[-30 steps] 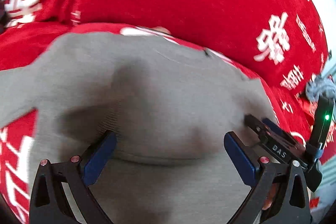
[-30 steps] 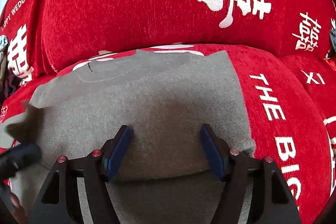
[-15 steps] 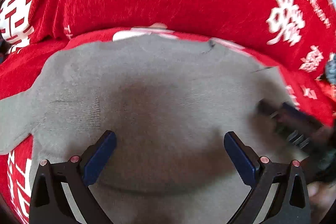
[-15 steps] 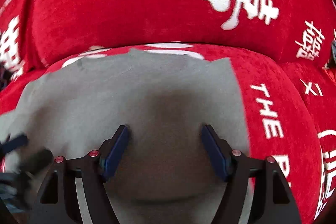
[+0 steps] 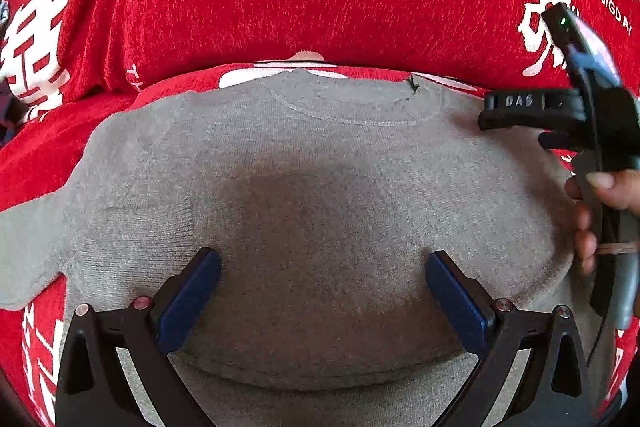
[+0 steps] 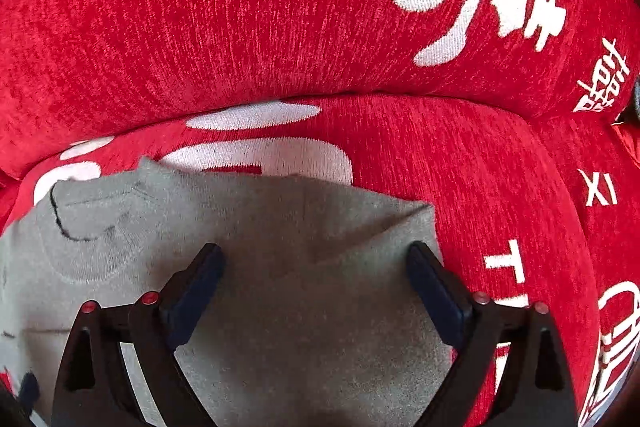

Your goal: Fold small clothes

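A small grey knit top point(image 5: 320, 195) lies on the red sofa seat point(image 5: 48, 155), its lower part folded up over the body and its neckline point(image 5: 352, 111) at the far side. One sleeve point(image 5: 28, 247) sticks out to the left. My left gripper point(image 5: 322, 291) hovers open over the folded middle, nothing pinched. My right gripper point(image 6: 314, 291) is over the top's far right shoulder point(image 6: 416, 215), its jaws opening wide, with cloth beneath them but not gripped. In the left wrist view the right gripper point(image 5: 516, 125) shows beside the collar, held by a hand point(image 5: 600, 195).
The red backrest cushion point(image 6: 240, 7) with white lettering rises just behind the top. Bare red seat point(image 6: 500, 187) extends to the right of the garment. A dark object point(image 6: 634, 107) sits at the far right edge.
The right gripper has moved along the top's right side toward the collar end and its jaws have widened. The left gripper shifted slightly, and the neckline now shows fully.
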A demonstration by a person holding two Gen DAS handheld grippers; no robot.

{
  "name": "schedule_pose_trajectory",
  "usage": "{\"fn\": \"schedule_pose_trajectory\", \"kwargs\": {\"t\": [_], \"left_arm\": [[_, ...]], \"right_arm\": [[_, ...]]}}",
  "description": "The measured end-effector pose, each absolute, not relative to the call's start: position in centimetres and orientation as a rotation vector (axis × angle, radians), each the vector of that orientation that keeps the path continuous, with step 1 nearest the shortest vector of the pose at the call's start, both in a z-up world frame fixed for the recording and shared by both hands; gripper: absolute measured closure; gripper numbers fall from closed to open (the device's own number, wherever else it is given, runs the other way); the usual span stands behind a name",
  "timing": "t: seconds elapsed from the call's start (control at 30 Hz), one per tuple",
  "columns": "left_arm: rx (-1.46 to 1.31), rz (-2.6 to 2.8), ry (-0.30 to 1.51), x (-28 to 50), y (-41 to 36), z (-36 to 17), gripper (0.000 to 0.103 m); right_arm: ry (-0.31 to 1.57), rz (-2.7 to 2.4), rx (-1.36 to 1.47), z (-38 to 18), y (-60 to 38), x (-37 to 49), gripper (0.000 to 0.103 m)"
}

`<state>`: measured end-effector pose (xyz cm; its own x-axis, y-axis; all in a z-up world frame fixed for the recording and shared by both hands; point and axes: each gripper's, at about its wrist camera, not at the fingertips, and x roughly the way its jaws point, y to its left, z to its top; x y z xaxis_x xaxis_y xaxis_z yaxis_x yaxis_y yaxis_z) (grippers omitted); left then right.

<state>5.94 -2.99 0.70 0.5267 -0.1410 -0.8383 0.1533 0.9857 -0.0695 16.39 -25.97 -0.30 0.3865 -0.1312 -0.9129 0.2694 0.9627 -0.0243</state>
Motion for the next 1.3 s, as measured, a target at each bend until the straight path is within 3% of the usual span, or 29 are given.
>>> {"fn": "schedule_pose_trajectory", "kwargs": {"t": [0.13,0.3,0.63,0.97,1.3], "left_arm": [[0.020,-0.170,0.998,5.9,-3.2,0.6,0.000],[0.023,-0.168,0.997,6.0,-3.2,0.5,0.000],[0.038,-0.148,1.008,5.8,-3.2,0.6,0.000],[0.055,-0.129,1.016,2.9,-3.0,1.2,0.000],[0.045,-0.077,1.003,-1.5,-0.3,1.4,0.000]], "right_arm": [[1.040,-0.235,0.169,1.9,-25.5,14.1,0.008],[1.096,-0.262,0.234,0.1,-26.7,11.9,0.009],[0.935,-0.250,0.168,2.4,-24.2,4.7,0.008],[0.977,-0.186,0.017,1.7,-20.7,0.8,0.009],[0.953,-0.166,0.100,2.7,-20.4,-3.1,0.008]]}}
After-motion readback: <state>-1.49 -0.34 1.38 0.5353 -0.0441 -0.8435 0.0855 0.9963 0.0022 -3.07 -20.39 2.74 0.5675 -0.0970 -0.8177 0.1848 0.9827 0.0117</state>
